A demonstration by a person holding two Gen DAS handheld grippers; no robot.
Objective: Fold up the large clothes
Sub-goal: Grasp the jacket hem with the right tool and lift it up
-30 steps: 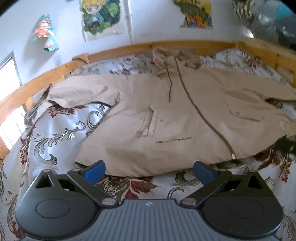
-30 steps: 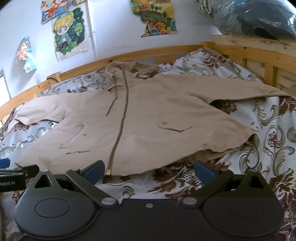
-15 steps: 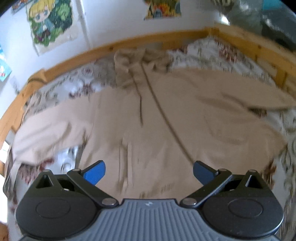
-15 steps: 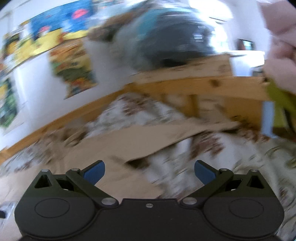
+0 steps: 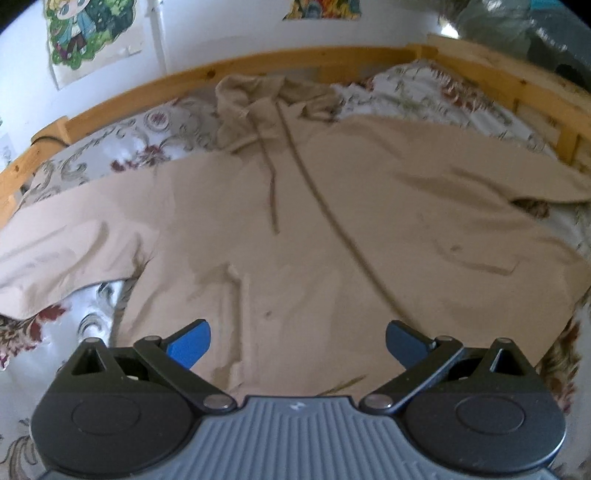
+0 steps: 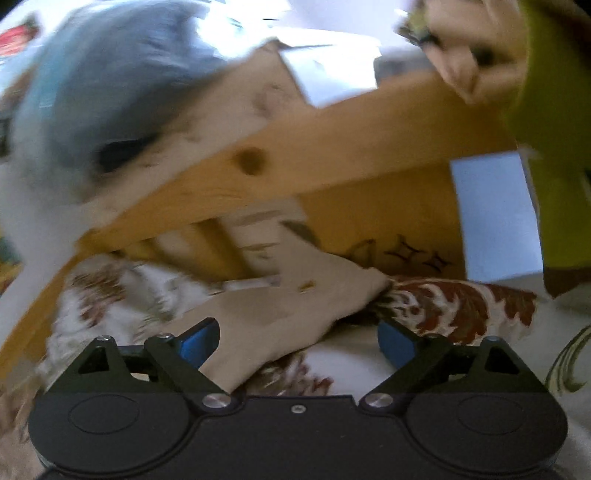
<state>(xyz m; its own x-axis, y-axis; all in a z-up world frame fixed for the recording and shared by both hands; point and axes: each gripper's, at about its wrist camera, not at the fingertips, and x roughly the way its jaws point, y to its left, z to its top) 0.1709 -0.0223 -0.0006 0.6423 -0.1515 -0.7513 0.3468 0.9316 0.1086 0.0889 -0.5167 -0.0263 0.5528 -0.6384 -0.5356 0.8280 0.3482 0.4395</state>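
A large beige hooded jacket (image 5: pixel 332 229) lies spread face up on the floral bedspread (image 5: pixel 122 155), zip closed, hood toward the far rail, sleeves out to both sides. My left gripper (image 5: pixel 297 341) is open and empty, just above the jacket's lower front. In the blurred right wrist view, the end of the jacket's sleeve (image 6: pixel 295 306) lies on the bedspread (image 6: pixel 461 306) near the bed's corner. My right gripper (image 6: pixel 297 341) is open and empty, close over the sleeve end.
A wooden bed rail (image 5: pixel 258 70) runs round the far and right sides; it is close ahead in the right wrist view (image 6: pixel 332 147). Posters (image 5: pixel 92 33) hang on the wall. Bagged bundles (image 6: pixel 110 96) sit above the rail. A person's hand and green sleeve (image 6: pixel 517 92) are at upper right.
My left gripper has moved forward from the hem over the jacket's lower front. My right gripper has swung fast to the right, from the jacket's body to the sleeve end by the rail.
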